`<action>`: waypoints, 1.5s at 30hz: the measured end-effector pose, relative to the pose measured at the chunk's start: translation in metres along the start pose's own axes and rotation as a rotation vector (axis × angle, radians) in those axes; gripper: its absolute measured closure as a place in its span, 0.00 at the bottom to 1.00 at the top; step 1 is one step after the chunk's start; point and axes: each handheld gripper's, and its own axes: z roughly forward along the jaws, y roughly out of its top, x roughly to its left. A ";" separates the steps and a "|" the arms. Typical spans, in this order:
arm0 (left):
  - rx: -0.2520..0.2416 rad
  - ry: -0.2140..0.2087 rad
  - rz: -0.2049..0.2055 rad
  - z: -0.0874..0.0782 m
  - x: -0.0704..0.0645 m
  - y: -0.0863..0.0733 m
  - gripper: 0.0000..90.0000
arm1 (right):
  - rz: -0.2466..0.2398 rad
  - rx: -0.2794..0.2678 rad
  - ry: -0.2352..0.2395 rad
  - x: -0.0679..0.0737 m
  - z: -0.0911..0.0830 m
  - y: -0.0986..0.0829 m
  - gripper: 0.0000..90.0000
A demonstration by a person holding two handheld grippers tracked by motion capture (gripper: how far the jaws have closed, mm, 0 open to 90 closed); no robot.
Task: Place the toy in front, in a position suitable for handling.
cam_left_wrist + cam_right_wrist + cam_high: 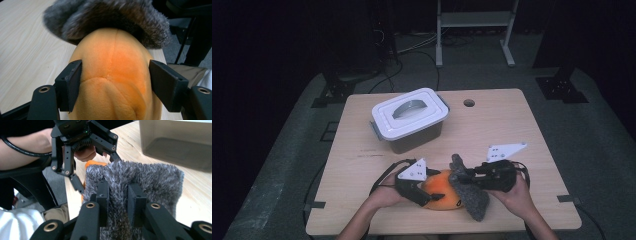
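Note:
An orange plush toy (pixel 446 196) lies near the table's front edge, with a grey fuzzy fabric cover (pixel 475 200) over its right end. My left gripper (pixel 431 193) is shut on the plush; in the left gripper view its jaws press the orange body (pixel 112 82) from both sides, and the grey cover (pixel 107 20) caps the far end. My right gripper (pixel 460 176) is shut on the grey cover; in the right gripper view the fuzzy fabric (pixel 150 177) is pinched between the jaws (pixel 117 192). Beyond it the left gripper (pixel 82 142) and a sliver of orange plush (pixel 93 163) show.
A translucent box with a white handled lid (pixel 409 117) stands at the table's back left; its wall (pixel 175 142) is seen in the right gripper view. A round hole (pixel 469 103) sits near the table's far edge. Cables and a metal frame (pixel 474 30) lie on the floor behind.

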 end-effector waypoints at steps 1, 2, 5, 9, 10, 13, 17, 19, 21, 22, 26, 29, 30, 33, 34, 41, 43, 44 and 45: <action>0.000 -0.003 0.005 -0.001 0.000 -0.001 0.32 | 0.004 0.020 0.009 -0.002 0.008 -0.002 0.81; -0.007 -0.009 -0.003 -0.002 0.000 -0.002 0.31 | 0.009 0.034 0.010 -0.003 0.012 -0.006 0.82; -0.019 -0.014 -0.033 -0.004 0.003 -0.002 0.26 | 0.040 0.030 0.031 -0.005 0.012 -0.014 0.81; -0.014 -0.012 -0.065 -0.009 0.006 -0.003 0.21 | 0.045 0.038 0.023 -0.004 0.007 -0.021 0.81; -0.015 -0.020 -0.068 -0.010 0.006 -0.005 0.25 | 0.048 0.038 0.022 -0.005 0.006 -0.022 0.82; -0.017 -0.016 -0.060 -0.009 0.005 -0.007 0.40 | 0.047 0.039 0.019 -0.004 0.003 -0.017 0.82; -0.030 -0.027 -0.055 -0.006 0.004 -0.006 0.42 | 0.007 -0.005 0.018 0.004 0.004 0.002 0.82; -0.032 -0.025 -0.055 -0.006 0.004 -0.005 0.41 | -0.012 0.005 0.015 0.007 0.011 0.007 0.82; -0.025 -0.022 -0.054 -0.007 0.003 -0.007 0.40 | -0.019 0.025 0.018 0.007 0.018 0.005 0.82; -0.028 -0.022 -0.056 -0.008 0.002 -0.007 0.39 | -0.010 0.025 0.027 0.006 0.019 0.003 0.82; -0.033 -0.023 -0.066 -0.007 0.003 -0.008 0.38 | 0.013 0.025 0.026 0.001 0.015 -0.002 0.82; -0.031 -0.025 -0.063 -0.007 0.004 -0.008 0.38 | 0.019 0.023 0.020 0.001 0.013 -0.003 0.82; -0.031 -0.025 -0.063 -0.007 0.004 -0.008 0.38 | 0.019 0.023 0.020 0.001 0.013 -0.003 0.82; -0.030 -0.020 -0.068 -0.007 0.003 -0.008 0.38 | 0.017 0.023 0.025 0.001 0.015 -0.002 0.82; -0.030 -0.020 -0.068 -0.007 0.003 -0.008 0.38 | 0.016 0.025 0.022 0.001 0.016 -0.001 0.82; -0.033 -0.018 -0.063 -0.005 0.002 -0.007 0.38 | 0.005 0.022 0.022 0.003 0.016 0.002 0.82; -0.034 -0.020 -0.065 -0.005 0.003 -0.007 0.38 | 0.007 0.021 0.022 0.003 0.015 0.001 0.82; -0.034 -0.021 -0.064 -0.005 0.003 -0.007 0.38 | 0.007 0.020 0.021 0.003 0.014 0.001 0.82; -0.031 -0.021 -0.061 -0.005 0.003 -0.006 0.37 | 0.005 0.022 0.019 0.003 0.014 0.001 0.82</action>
